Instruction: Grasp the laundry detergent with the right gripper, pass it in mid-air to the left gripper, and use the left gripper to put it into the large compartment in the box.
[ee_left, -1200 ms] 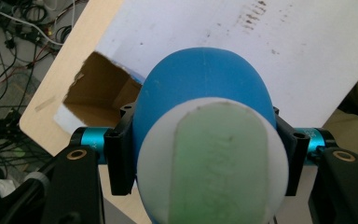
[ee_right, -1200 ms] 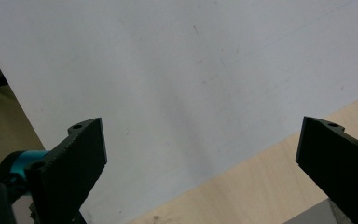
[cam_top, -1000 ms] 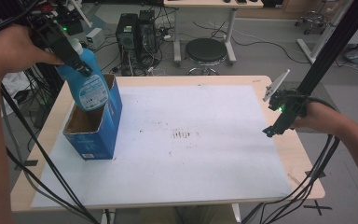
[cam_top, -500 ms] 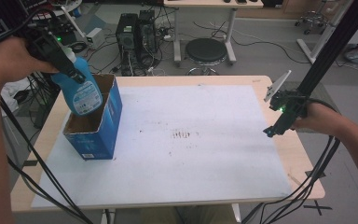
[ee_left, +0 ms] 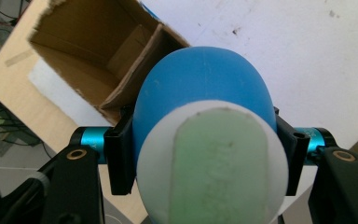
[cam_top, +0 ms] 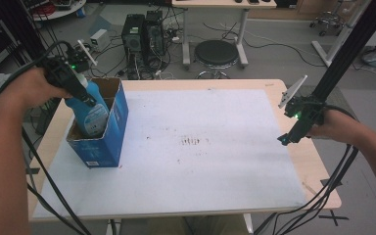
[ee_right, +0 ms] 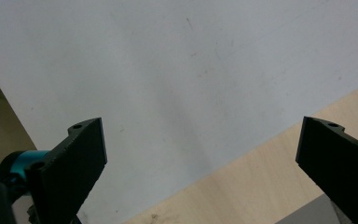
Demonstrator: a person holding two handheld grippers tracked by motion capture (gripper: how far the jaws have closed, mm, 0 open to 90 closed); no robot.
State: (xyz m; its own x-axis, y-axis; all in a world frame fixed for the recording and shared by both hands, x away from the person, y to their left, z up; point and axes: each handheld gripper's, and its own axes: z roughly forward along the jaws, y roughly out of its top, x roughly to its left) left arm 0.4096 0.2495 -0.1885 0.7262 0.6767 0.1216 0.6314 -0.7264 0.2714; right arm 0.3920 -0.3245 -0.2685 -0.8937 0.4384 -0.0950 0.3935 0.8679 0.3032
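A blue bottle (cam_top: 91,111) with a white and green label hangs tilted, its lower half inside an open blue cardboard box (cam_top: 109,138) at the table's left. My left gripper (cam_top: 78,93) is shut on the bottle's upper part. In the left gripper view the bottle (ee_left: 205,116) bulges between both pads, and the box's brown inside (ee_left: 88,51) lies beyond it. My right gripper (cam_top: 288,138) hovers over the right edge of the white sheet (cam_top: 200,147). Its jaws stand wide apart with only the sheet (ee_right: 191,70) behind them.
The white sheet covers most of the wooden table (cam_top: 318,166). Cables trail from both grippers over the table's edges. A black stool (cam_top: 217,53) and computer towers (cam_top: 144,32) stand on the floor beyond the far edge. A black pole (cam_top: 352,46) rises at the right.
My left gripper has come down with the bottle, whose lower half now sits inside the box instead of above it. The right gripper has stayed where it was.
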